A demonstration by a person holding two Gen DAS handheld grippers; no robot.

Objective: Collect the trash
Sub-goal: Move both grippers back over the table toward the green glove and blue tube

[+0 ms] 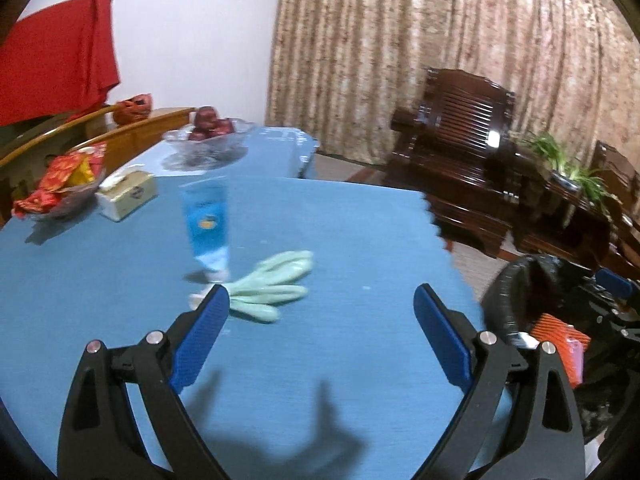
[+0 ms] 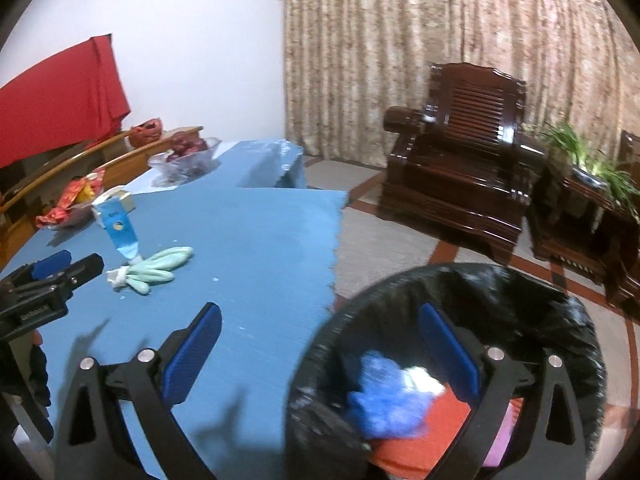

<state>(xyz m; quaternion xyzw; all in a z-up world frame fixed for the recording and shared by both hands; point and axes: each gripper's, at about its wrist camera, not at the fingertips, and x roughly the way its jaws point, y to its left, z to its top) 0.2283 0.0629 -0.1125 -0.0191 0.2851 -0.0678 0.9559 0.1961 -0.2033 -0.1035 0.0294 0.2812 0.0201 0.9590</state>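
A pale green glove lies on the blue table, touching the cap end of a blue tube that stands tilted. My left gripper is open, just short of the glove; it also shows at the left of the right wrist view. My right gripper is open over the black-lined trash bin. Inside the bin lie a crumpled blue item, something white and an orange packet.
At the table's far left stand a tissue box, a bowl of red-wrapped snacks and a glass bowl of red fruit. A dark wooden armchair and a plant on a side table stand beyond the bin.
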